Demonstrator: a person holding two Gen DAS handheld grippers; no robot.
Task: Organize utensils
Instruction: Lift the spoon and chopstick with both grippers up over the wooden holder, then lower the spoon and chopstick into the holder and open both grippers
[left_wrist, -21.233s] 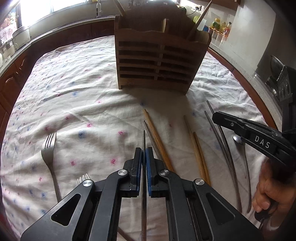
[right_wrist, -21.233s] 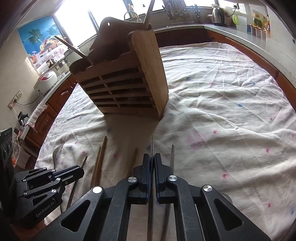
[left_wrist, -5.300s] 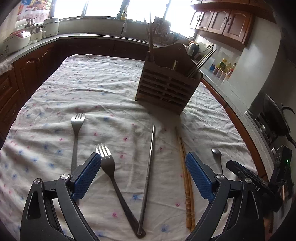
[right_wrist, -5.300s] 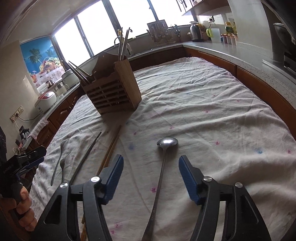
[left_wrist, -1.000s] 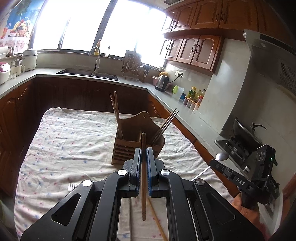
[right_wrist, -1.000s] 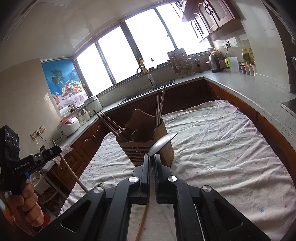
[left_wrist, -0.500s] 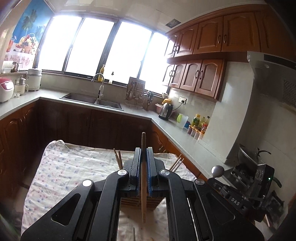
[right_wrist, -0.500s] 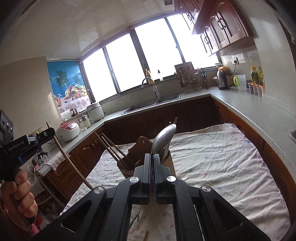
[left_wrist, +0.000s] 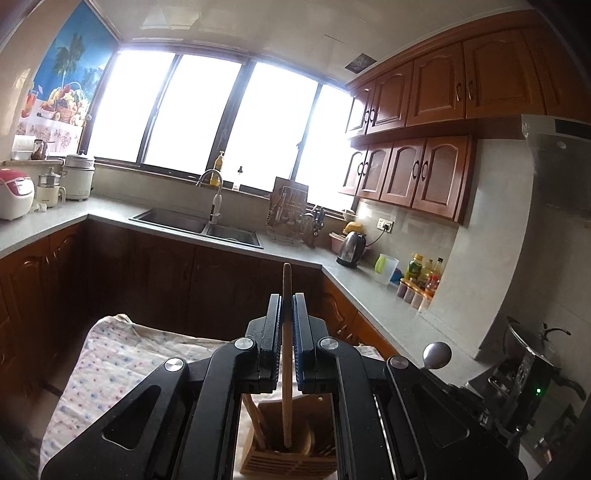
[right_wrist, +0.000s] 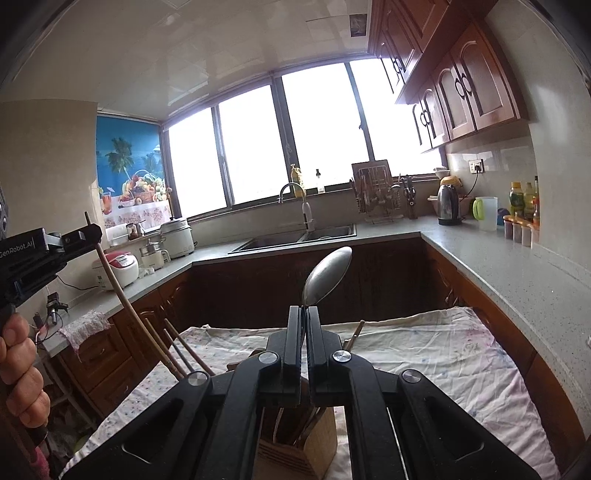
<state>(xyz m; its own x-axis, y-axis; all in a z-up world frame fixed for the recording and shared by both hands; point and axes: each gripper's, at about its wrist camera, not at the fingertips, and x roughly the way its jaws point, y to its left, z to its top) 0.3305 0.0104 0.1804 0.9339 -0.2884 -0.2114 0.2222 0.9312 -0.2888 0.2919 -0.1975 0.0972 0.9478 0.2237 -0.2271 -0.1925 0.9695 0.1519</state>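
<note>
Carrying step, two utensils at once, both lifted above the slatted light-wood utensil holder (left_wrist: 291, 459) standing on the bench under a white cloth dotted pink and blue (left_wrist: 107, 363).

Left hand-held gripper (left_wrist: 287, 306): jaws pinched narrow on a long tan wooden chopstick (left_wrist: 286, 354), held upright, lower tip hanging just above the holder's open top, seemingly over a middle compartment; which one exactly, hard to tell. Other wooden chopsticks already leaning in the holder.

Right hand-held gripper (right_wrist: 304, 317): jaws clamped on the thin handle of a grey metal spoon (right_wrist: 327, 275), bowl tilted up and to the right above the fingers, handle hidden below. Holder (right_wrist: 295, 454) directly beneath in this view as well, partly masked by the gripper body.

Next, probably: lower each utensil straight down into its compartment of the holder, keep the chopstick vertical so its tip clears the dividers and the sticks already inside, then ease the jaws apart only once the ends are well within. Risk of the two grippers crowding each other over the holder.
</note>
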